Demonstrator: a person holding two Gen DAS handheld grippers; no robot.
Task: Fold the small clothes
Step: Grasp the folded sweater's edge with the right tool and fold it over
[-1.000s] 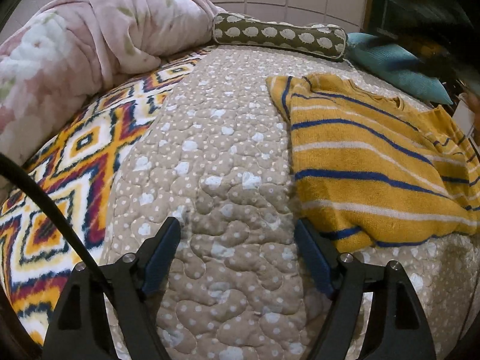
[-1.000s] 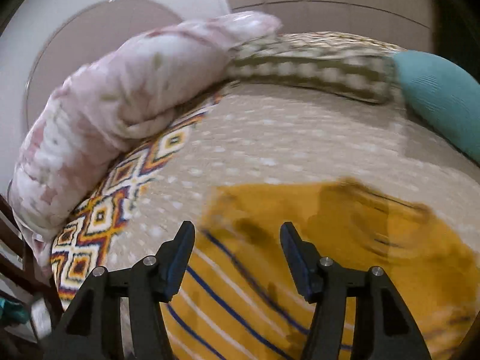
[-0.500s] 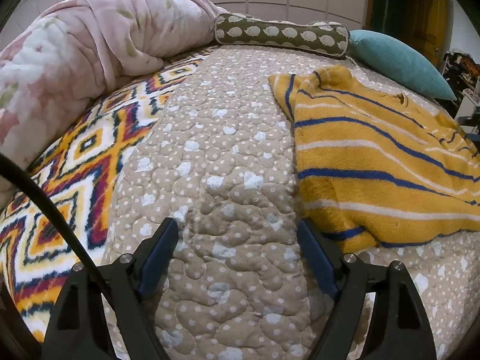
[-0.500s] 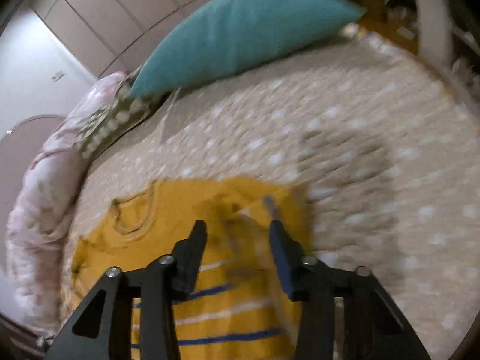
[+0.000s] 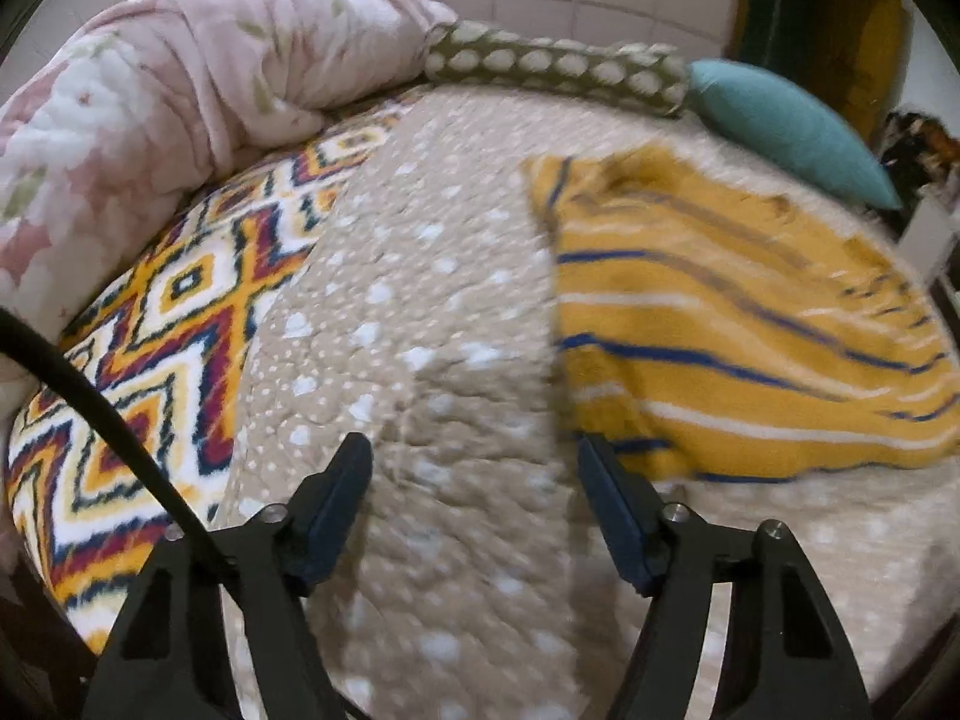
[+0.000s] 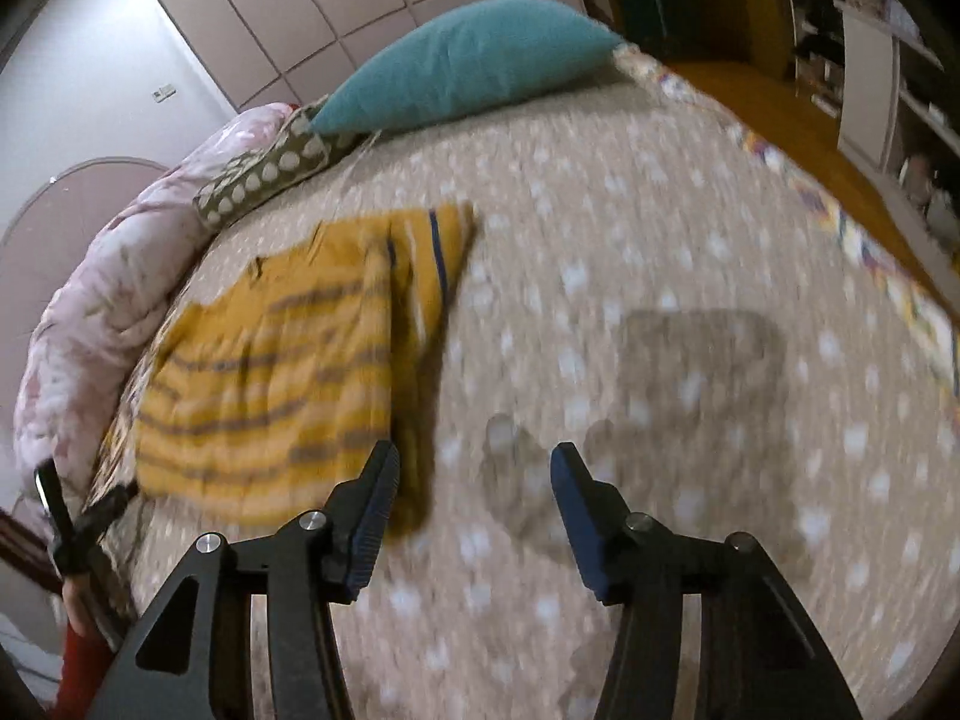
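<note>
A small yellow sweater with blue and white stripes point(image 5: 738, 330) lies flat on the beige dotted quilt point(image 5: 432, 300). In the right wrist view the sweater point(image 6: 288, 372) lies to the left, one side folded over. My left gripper point(image 5: 474, 468) is open and empty above the quilt, with the sweater's near corner just by its right finger. My right gripper point(image 6: 474, 480) is open and empty above bare quilt, just right of the sweater's near edge. Both views are blurred by motion.
A pink floral duvet point(image 5: 150, 102) is bunched at the back left. A dotted bolster point(image 5: 552, 63) and a teal pillow point(image 5: 786, 126) lie along the far edge. A patterned blanket point(image 5: 168, 324) covers the left side. Shelves point(image 6: 888, 60) stand beyond the bed.
My right gripper has swung off the sweater, widened and pulled back to the right. My left gripper has pulled back slightly. The sweater's sleeve now lies folded over.
</note>
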